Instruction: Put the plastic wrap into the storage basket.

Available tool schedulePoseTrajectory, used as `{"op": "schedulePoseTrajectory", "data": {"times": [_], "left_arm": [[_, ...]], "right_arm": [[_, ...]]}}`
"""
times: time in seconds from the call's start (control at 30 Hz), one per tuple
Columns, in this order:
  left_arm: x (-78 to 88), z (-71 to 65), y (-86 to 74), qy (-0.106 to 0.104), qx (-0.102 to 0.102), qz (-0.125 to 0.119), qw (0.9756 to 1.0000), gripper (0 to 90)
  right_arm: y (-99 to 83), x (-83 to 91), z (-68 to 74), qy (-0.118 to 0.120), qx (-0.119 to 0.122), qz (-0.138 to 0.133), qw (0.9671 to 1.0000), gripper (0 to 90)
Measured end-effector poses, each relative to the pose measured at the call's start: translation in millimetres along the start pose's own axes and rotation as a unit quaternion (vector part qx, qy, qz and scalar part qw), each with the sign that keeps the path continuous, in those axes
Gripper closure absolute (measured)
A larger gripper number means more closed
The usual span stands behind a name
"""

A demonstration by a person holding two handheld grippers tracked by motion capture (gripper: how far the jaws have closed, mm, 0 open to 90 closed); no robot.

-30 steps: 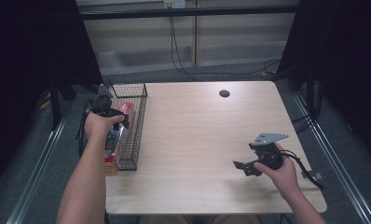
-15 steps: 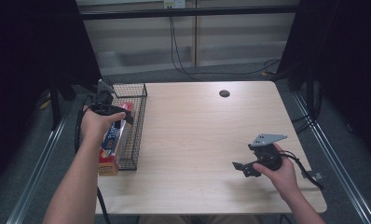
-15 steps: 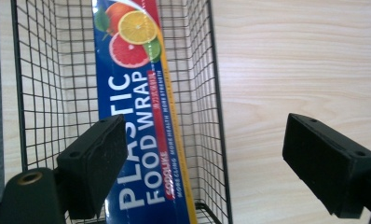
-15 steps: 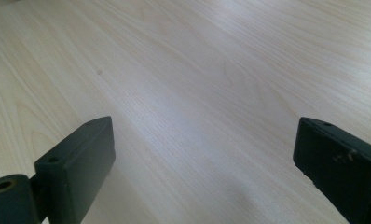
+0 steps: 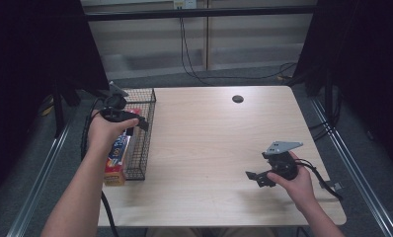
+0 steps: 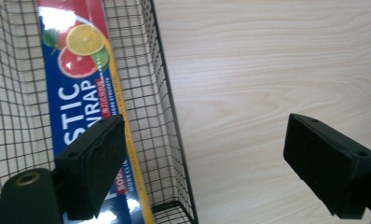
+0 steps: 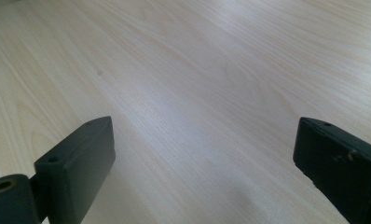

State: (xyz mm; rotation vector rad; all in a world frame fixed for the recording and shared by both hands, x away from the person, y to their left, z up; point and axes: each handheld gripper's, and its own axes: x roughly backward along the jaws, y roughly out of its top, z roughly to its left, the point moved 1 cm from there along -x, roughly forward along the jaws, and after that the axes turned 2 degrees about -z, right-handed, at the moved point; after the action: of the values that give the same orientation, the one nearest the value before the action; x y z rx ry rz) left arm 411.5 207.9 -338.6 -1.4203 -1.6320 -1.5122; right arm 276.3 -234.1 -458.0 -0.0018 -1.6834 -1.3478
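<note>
Lying lengthwise in the wire basket (image 5: 144, 129), the plastic wrap box (image 6: 88, 102) pokes out its near end. Light, stiff cardboard, glossy so a bit slick; grab across the narrow sides mid-length. Left hand-held gripper (image 5: 135, 122) above the basket has just been opening, nothing between jaws. Right hand-held gripper (image 5: 256, 178), well apart from the basket, is open over the worktop (image 5: 209, 138).

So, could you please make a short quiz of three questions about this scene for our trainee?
1. True or false: the plastic wrap box lies inside the wire basket.
2. Which claw is above the basket: A) left claw, B) right claw?
3. Fill in: the left claw's jaws stand ____, with nothing between them.

Key: 1 true. 2 A. 3 open; they have just been opening.
</note>
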Motion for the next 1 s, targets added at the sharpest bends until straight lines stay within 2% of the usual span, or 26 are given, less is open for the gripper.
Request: {"op": "schedulePoseTrajectory", "data": {"times": [0.4, 0.67, 1.0], "left_arm": [[-1.8, -24.4, -3.3, -0.024, -0.05, -0.009, 0.9984, 13.0], [-7.6, -38.8, -5.8, -0.043, -0.07, -0.012, 0.9965, 12.7], [-15.6, -53.9, -9.8, -0.055, -0.092, -0.018, 0.9941, 12.4]], "right_arm": [[0.2, 0.3, 0.2, 0.004, -0.002, 0.0, 1.0, 5.4], [0.2, 0.3, 0.5, 0.004, 0.0, 0.001, 1.0, 5.4], [0.1, -0.4, 0.6, 0.004, 0.001, 0.003, 1.0, 5.4]]}}
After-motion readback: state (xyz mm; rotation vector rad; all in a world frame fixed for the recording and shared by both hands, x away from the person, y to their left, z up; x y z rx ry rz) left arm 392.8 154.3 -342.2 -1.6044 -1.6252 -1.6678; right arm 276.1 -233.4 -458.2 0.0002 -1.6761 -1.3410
